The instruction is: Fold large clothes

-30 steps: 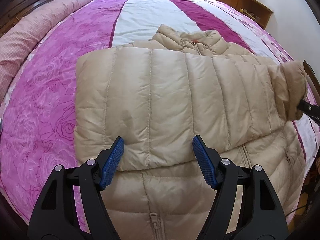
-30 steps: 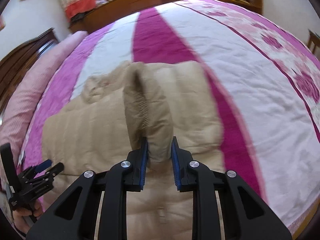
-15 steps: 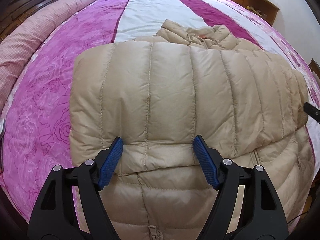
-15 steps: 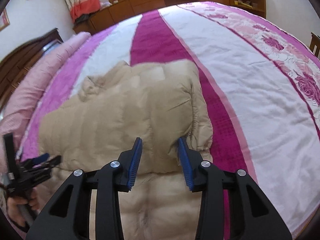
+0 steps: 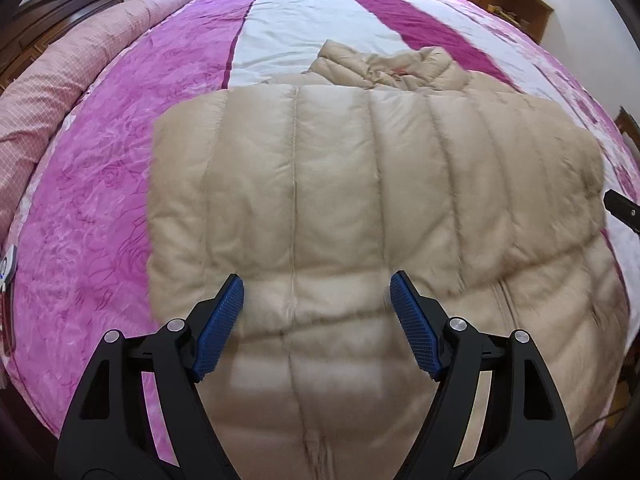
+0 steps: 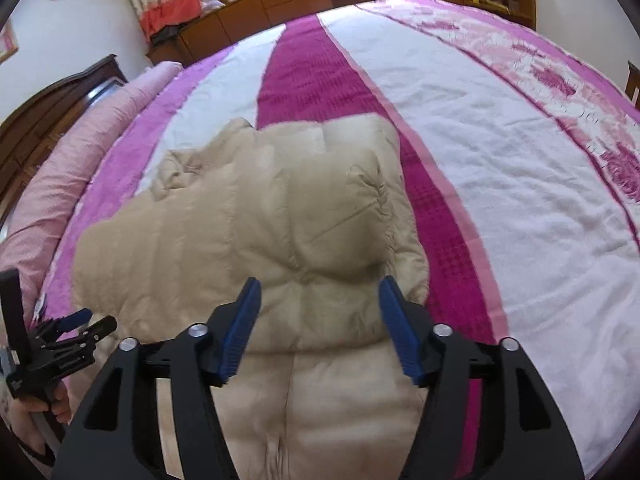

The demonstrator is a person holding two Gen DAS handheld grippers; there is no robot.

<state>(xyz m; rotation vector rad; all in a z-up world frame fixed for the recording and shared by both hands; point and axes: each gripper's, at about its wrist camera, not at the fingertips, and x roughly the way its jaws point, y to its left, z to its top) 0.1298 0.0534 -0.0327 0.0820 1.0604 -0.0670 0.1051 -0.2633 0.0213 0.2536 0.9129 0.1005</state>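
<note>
With the right gripper (image 6: 316,316) just having spread its jaws off the sleeve and the left gripper (image 5: 316,320) gaping empty, the puffy jacket (image 5: 360,208) on the bed (image 6: 480,120) looks light, slippery, springy—pinch the hem.

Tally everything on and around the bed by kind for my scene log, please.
Beige puffer jacket: 1
Striped pink, magenta and white bedspread: 1
Rolled pink quilt: 1
Grippers: 2, left gripper, right gripper, both open
Total: 5
</note>
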